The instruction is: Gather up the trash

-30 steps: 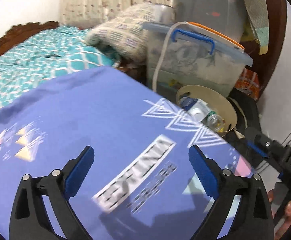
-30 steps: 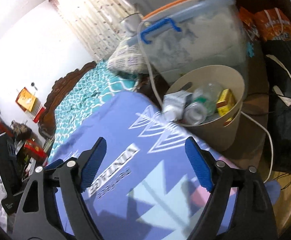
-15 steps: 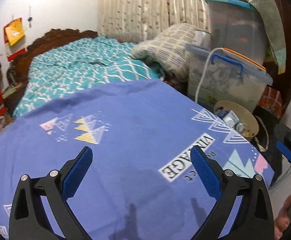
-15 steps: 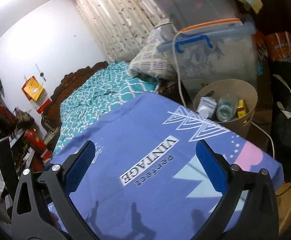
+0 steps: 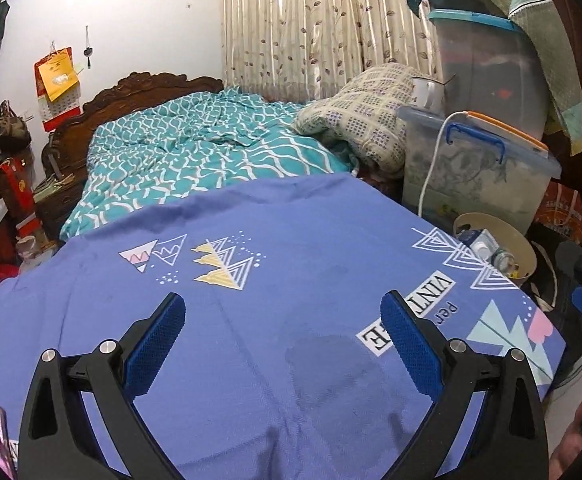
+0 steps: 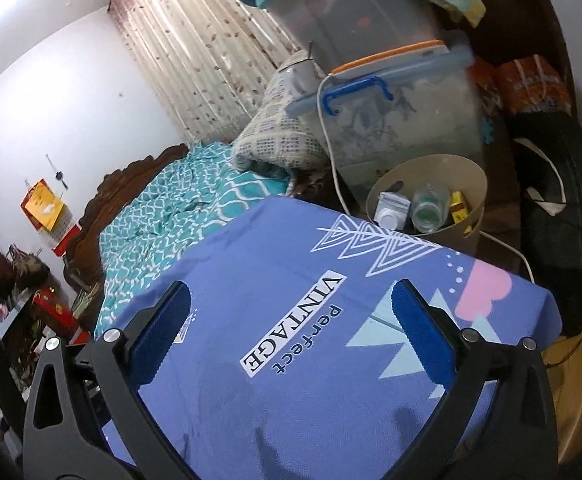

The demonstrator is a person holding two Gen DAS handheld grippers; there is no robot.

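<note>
Both the left tool [image 5: 283,340] and right tool [image 6: 291,328] hang spread and empty over the blue-clothed bench [image 6: 275,304], the trash sits in the bin [image 6: 473,184] beside it, and a careless sweep could snag the white cable [image 6: 333,168] or tip the bin.

A matt blue cotton-like cloth [image 6: 291,320] is covering the table, a smooth beige plastic bin [image 6: 467,184] is standing beside translucent plastic storage boxes [image 6: 403,120], and a carved glossy wooden headboard [image 5: 131,92] is backing the bed.
</note>
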